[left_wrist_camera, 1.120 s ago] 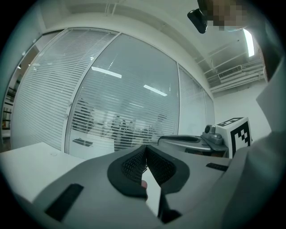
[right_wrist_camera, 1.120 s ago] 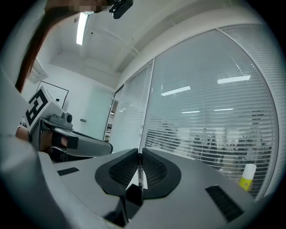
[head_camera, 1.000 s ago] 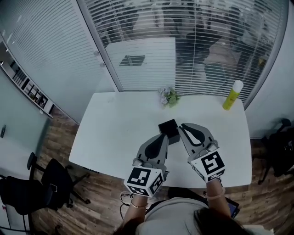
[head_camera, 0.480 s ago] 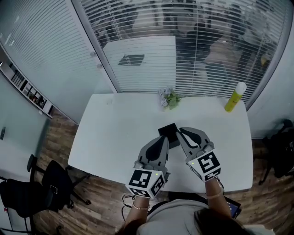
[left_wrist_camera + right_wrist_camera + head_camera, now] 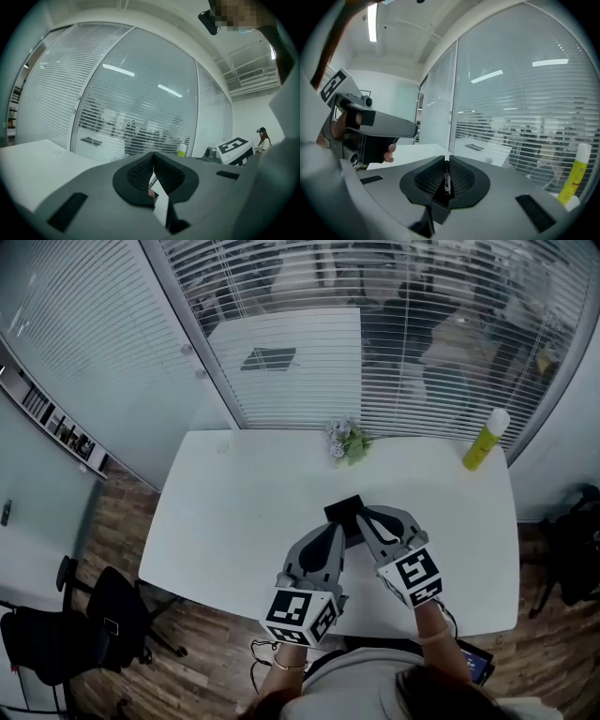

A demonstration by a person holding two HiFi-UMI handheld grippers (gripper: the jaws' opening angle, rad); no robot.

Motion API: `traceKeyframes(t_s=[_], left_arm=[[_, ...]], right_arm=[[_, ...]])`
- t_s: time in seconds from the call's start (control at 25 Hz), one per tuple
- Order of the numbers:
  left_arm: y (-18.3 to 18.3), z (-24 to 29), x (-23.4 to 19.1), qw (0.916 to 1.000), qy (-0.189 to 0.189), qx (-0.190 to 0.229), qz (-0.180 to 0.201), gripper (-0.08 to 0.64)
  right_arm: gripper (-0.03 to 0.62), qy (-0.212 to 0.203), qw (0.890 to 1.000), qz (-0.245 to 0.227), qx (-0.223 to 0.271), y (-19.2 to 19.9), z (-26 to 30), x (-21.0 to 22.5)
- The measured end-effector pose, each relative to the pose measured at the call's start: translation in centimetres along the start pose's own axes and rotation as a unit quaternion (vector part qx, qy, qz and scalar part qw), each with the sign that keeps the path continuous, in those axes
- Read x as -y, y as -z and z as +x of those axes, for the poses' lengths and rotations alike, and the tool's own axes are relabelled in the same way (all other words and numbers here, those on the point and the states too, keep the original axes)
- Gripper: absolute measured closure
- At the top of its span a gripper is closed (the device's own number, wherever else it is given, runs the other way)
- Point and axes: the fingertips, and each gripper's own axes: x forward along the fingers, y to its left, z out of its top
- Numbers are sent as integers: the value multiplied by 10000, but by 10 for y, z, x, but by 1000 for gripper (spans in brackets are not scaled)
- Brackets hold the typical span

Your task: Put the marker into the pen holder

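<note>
A black square pen holder [image 5: 339, 509] stands on the white table [image 5: 234, 512], near its middle. My right gripper [image 5: 361, 516] reaches over the holder's right side from the near edge. In the right gripper view its jaws [image 5: 447, 161] are shut on a thin dark marker [image 5: 447, 182] that stands upright between the pads. My left gripper [image 5: 332, 527] hovers just in front of the holder, on its near left. Its jaws [image 5: 153, 154] are shut with nothing held. The holder's inside is hidden by the grippers.
A yellow bottle [image 5: 486, 440] stands at the table's far right corner and a small potted plant [image 5: 344, 440] at the far edge. Glass walls with blinds rise behind the table. An office chair [image 5: 103, 615] sits on the wooden floor at the left.
My right gripper has shifted left and a little forward, so its tip now overlaps the pen holder. The left gripper has barely moved.
</note>
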Motion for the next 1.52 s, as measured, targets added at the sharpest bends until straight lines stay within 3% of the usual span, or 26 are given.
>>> traceKeyframes(t_s=[0.92,1.52], left_arm=[[29,18,-14,9992,-144,-297,-238,540],[33,23,-16,9989,-113,-356,-269,540]], right_arm=[[538,-219,9969,115,-746,63,33,0],[537,-247,9953,207,-918,66,36,-1]])
